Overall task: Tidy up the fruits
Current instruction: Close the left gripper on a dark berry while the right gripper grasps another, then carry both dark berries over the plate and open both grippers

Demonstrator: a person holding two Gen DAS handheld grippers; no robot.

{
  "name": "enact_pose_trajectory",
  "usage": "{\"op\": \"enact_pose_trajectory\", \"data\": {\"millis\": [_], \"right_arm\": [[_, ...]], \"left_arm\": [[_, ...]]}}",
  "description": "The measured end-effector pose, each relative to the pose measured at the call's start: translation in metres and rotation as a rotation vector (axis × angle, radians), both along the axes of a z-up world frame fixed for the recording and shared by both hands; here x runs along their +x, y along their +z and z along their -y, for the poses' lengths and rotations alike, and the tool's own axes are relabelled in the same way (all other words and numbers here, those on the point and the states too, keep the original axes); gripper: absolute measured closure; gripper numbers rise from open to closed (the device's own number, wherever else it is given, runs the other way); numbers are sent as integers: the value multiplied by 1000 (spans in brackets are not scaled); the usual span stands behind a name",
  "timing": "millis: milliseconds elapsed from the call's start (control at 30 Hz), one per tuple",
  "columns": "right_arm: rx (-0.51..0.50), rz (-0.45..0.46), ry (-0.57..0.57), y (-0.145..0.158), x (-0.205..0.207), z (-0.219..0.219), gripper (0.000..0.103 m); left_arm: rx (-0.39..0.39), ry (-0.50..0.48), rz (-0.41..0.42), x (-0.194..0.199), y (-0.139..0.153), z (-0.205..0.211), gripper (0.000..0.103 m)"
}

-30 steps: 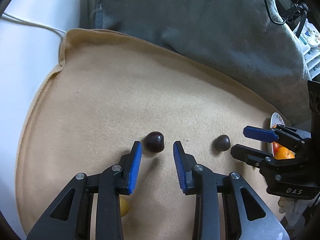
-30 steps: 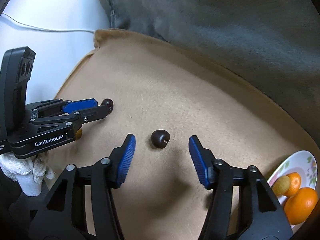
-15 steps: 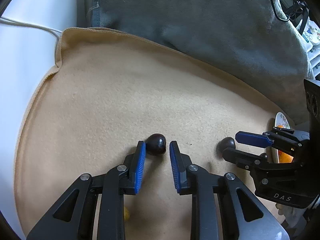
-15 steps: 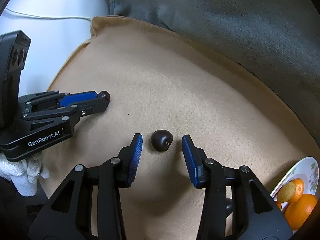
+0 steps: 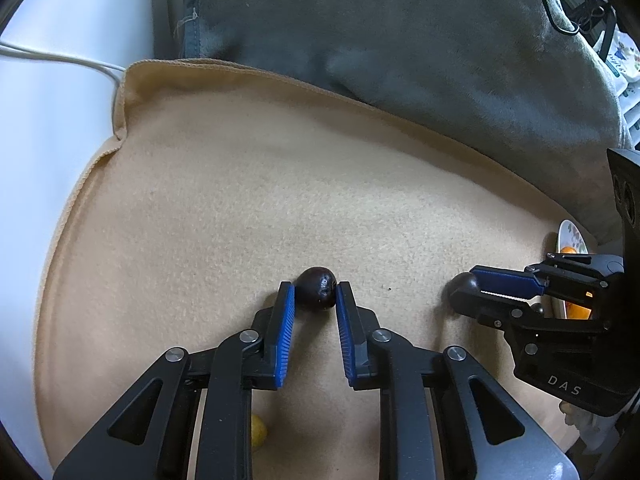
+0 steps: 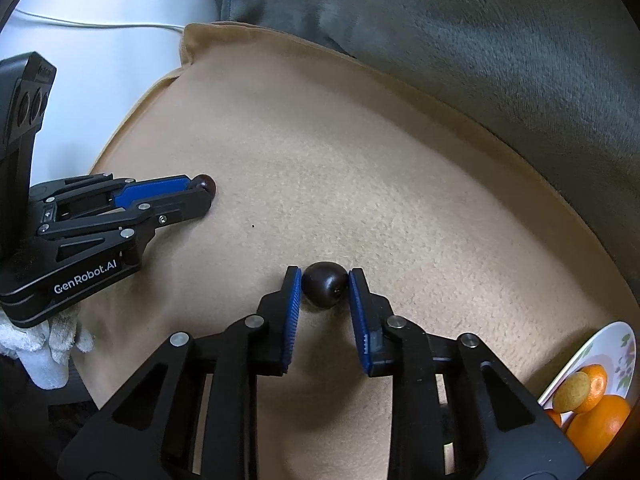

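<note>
- We are pinching one dark fruit [image 5: 317, 288] in the left gripper [image 5: 314, 300] jaws, on the tan blanket [image 5: 240, 200].
- The right gripper [image 6: 322, 294] jaws are pinching another dark fruit [image 6: 324, 283]; the plate [image 6: 600, 344] is waiting at four o'clock.

Bare tan blanket [image 5: 280, 184] lies open ahead of both claws; the gray cushion [image 5: 400, 40] walls off the far edge.

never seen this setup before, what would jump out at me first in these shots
Two dark round fruits on the tan blanket: the left gripper pinches one dark fruit, and the right gripper pinches the other dark fruit. At the far right, a floral plate holds bright oranges.
</note>
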State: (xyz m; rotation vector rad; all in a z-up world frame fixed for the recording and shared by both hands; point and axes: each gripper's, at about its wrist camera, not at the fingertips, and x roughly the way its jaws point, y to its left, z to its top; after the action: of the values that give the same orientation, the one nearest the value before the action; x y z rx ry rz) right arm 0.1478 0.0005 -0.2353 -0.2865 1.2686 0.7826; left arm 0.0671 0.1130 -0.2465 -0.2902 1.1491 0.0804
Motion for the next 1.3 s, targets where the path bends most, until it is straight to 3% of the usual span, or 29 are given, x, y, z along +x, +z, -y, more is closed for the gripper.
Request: {"op": "enact_pose_trajectory", "data": {"millis": [500, 1300], "right_arm": [[39, 29, -49, 26, 0, 30, 78], [58, 111, -225, 71, -13, 156, 78]], "left_arm": [[-21, -25, 39, -8, 22, 14, 84], [-87, -206, 106, -1, 53, 121, 84]]}}
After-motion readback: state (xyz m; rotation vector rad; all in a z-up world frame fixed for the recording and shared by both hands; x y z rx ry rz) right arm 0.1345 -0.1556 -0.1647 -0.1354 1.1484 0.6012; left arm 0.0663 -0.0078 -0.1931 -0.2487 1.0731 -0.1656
